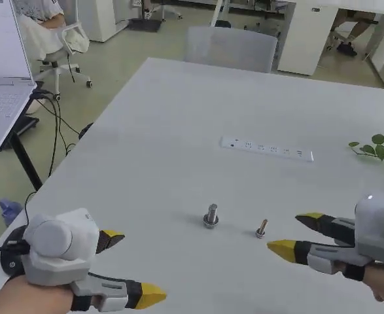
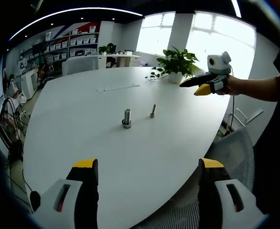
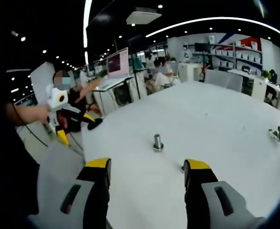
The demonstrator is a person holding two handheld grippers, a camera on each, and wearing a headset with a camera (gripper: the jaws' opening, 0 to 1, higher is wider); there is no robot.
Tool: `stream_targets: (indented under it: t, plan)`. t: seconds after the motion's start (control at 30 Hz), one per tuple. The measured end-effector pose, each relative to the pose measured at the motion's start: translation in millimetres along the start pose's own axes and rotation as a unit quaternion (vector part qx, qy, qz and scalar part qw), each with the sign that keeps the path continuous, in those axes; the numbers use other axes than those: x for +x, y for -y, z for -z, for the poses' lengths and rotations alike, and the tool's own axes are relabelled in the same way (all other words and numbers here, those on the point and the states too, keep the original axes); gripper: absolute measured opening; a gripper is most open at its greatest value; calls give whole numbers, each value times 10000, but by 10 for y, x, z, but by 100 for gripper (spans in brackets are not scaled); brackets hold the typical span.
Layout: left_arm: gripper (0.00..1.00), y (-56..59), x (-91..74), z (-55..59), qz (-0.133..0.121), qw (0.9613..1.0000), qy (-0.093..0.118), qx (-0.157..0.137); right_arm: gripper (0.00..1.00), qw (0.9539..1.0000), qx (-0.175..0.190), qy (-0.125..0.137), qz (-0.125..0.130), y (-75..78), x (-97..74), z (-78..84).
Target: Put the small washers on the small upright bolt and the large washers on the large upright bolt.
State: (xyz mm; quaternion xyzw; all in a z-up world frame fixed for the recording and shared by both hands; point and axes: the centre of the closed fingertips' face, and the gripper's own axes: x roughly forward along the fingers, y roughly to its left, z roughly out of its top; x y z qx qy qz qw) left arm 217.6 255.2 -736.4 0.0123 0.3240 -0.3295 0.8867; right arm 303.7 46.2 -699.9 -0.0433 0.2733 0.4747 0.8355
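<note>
- Left claw (image 1: 131, 267), at the lower left of the head view, stands wide with nothing between its jaws. The right claw (image 1: 295, 233), at the lower right, is likewise wide and empty.
- The large bolt (image 1: 210, 216) stands upright at the lower centre of the white worktop (image 1: 178, 131), with the small bolt (image 1: 261, 228) just to its right. Both are apart from either claw.
- The large bolt widens at its foot. Whether that is washers or its own head is too small to tell.
- Washers are likely thin, stiff, light and slippery on this smooth top. They are probably best pinched across the rim with one edge tipped up. The bolts look easy to topple.
- The head view has a power strip (image 1: 267, 148) above the bolts. The left gripper view catches the right claw at upper right, beside a potted plant (image 2: 178, 62). In the right gripper view the small bolt is half hidden behind a jaw.
</note>
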Motion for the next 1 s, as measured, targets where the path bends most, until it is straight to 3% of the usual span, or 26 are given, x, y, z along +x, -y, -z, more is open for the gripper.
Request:
stream_targets:
  t: [0.2,0.47,0.5,0.6,0.73,0.8,0.93,1.0]
  plan:
    - [87,17,-19,-71,-63,9998,190,-73,68,9999,-4,38,93,-52,-168,189]
    - [88,66,-47,-78,-112,9993,313,-167,71,9972,538,440,281,-126,-385,296]
    - [88,78,-54,-74,-132,9993,316,-165,71,9951,730,620,254,-161,-405,265]
    - [88,60,-79,-61,-197,9992,296,-173,74,9956,699,584,220,-231,-418,337]
    - [88,80,-120,-126,-215,9985,421,-286,78,9944,883,565,127,-285,-384,439]
    - [88,77,-122,-109,-261,9987,365,-235,79,9939,899,631,64,-319,-391,415]
    - [88,62,-131,-108,-344,9977,464,-360,81,9922,930,832,-26,-345,-424,358]
    - [88,78,-118,-85,-357,9976,455,-368,83,9919,982,803,-12,-326,-428,389]
